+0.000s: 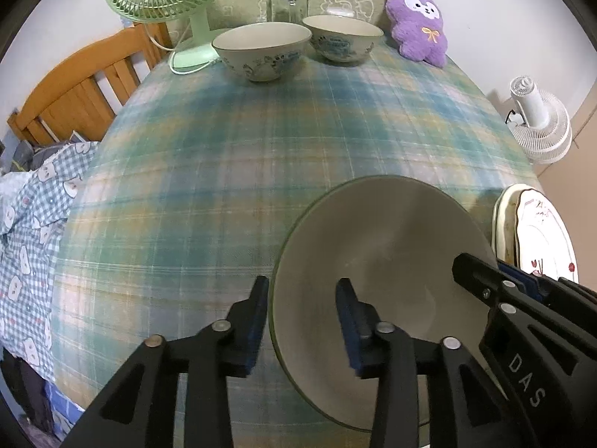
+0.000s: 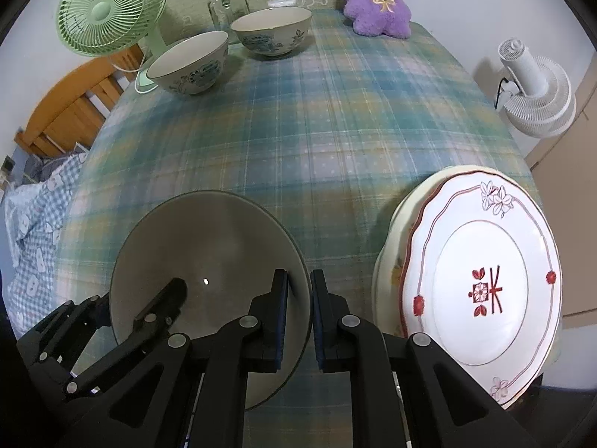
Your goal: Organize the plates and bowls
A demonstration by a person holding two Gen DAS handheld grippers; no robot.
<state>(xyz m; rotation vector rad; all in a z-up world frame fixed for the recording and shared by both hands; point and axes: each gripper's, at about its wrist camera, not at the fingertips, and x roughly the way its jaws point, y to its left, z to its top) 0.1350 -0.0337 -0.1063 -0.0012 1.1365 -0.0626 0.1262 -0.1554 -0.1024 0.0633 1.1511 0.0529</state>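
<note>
A plain grey-green bowl [image 1: 384, 261] sits at the near edge of the plaid-covered table [image 1: 261, 142]; it also shows in the right wrist view [image 2: 209, 254]. My left gripper [image 1: 302, 298] straddles the bowl's left rim, jaws apart. My right gripper [image 2: 298, 291] has its fingers on either side of the bowl's right rim with a narrow gap, and I cannot tell if they press it. Two patterned bowls [image 1: 263, 50] [image 1: 341, 37] stand at the far side. Stacked plates [image 2: 481, 280], the top one white with red flowers, lie at the near right.
A green fan [image 1: 168, 3], a glass jar [image 1: 287, 0] and a purple plush toy [image 1: 418, 22] stand along the far edge. A white fan [image 1: 541, 123] is off the table's right. A wooden bed frame [image 1: 86, 89] and checked bedding [image 1: 33, 216] lie left.
</note>
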